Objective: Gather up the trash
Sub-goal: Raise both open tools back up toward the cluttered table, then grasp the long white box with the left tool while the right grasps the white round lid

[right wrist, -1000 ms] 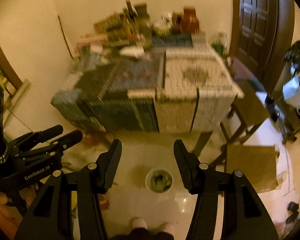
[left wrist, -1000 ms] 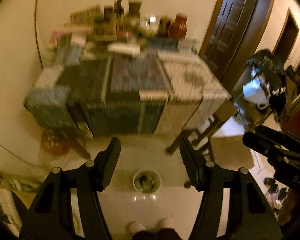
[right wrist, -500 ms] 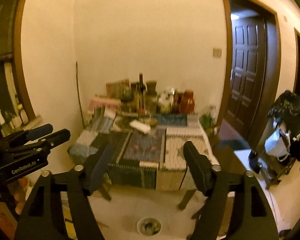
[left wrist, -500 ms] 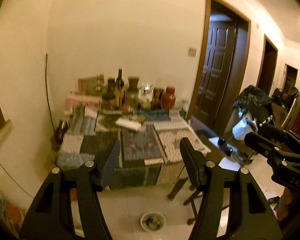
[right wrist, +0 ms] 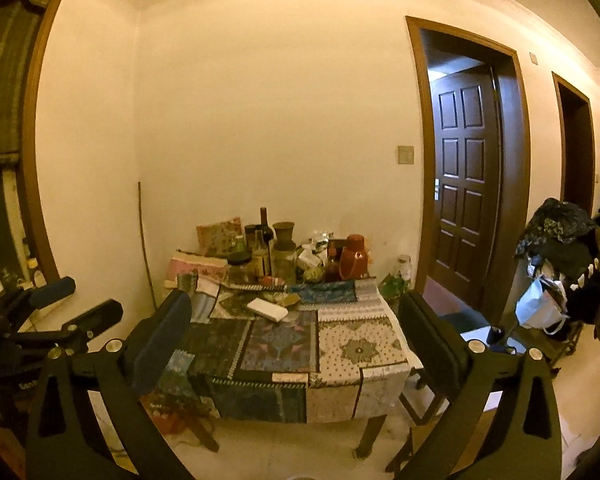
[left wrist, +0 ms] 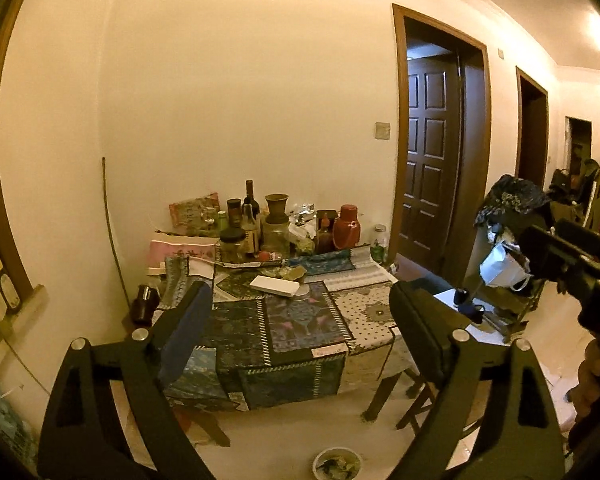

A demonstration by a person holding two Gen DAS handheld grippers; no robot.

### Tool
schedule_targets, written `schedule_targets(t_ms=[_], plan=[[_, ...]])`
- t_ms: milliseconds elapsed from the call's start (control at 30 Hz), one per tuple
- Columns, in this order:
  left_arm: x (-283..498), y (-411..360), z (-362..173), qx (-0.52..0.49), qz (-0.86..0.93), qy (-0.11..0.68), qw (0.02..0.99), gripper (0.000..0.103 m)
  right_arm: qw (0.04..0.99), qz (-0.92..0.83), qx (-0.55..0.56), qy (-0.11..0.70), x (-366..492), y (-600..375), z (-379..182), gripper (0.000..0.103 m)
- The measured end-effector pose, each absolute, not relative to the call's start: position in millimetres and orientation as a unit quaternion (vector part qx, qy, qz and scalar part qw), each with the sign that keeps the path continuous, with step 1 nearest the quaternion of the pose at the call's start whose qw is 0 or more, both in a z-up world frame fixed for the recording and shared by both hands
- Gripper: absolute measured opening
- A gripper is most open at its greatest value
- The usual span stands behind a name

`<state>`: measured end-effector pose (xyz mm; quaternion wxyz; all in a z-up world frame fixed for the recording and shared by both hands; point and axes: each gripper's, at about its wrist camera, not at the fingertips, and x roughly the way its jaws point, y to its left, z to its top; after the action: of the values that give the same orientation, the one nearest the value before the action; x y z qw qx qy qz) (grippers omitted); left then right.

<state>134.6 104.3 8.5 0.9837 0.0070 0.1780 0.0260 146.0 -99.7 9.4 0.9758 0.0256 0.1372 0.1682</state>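
Observation:
A table (left wrist: 364,312) (right wrist: 360,344) with a patchwork cloth stands against the far wall. Its back half is crowded with bottles, jars and crumpled wrappers (left wrist: 304,224) (right wrist: 314,250). A flat white box (left wrist: 275,286) (right wrist: 267,309) lies near the middle. A small white bin (left wrist: 337,463) with scraps sits on the floor in front. My left gripper (left wrist: 300,316) is open and empty, held well short of the table. My right gripper (right wrist: 294,328) is open and empty too. Each gripper shows at the edge of the other's view.
A dark wooden door (left wrist: 432,168) (right wrist: 466,188) stands open right of the table. A rack piled with clothes and bags (left wrist: 512,216) (right wrist: 560,248) is at the far right. A chair (left wrist: 420,396) is tucked at the table's right corner. A window sill with bottles (right wrist: 4,280) is on the left.
Both grippers have tilted up from looking down at the floor and bin to looking level at the table and wall. The jaws stayed open.

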Motion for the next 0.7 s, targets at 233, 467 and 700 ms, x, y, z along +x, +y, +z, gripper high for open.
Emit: schedule_targets(t_ms=[233, 467, 700], plan=[[171, 100, 5, 0.017, 0.042, 0.179, 0.983, 0.09, 0.973, 0.175, 0.005, 0.151, 174, -97, 1, 0.103], [242, 98, 7, -0.002, 0.057, 0.181, 0.982, 0.09, 0.966, 0.185, 0.009, 0.178, 238, -105, -10, 0.103], [321, 98, 8, -0.044, 0.086, 0.186, 0.978, 0.09, 0.95, 0.197, -0.002, 0.243, 319, -110, -31, 0.103]])
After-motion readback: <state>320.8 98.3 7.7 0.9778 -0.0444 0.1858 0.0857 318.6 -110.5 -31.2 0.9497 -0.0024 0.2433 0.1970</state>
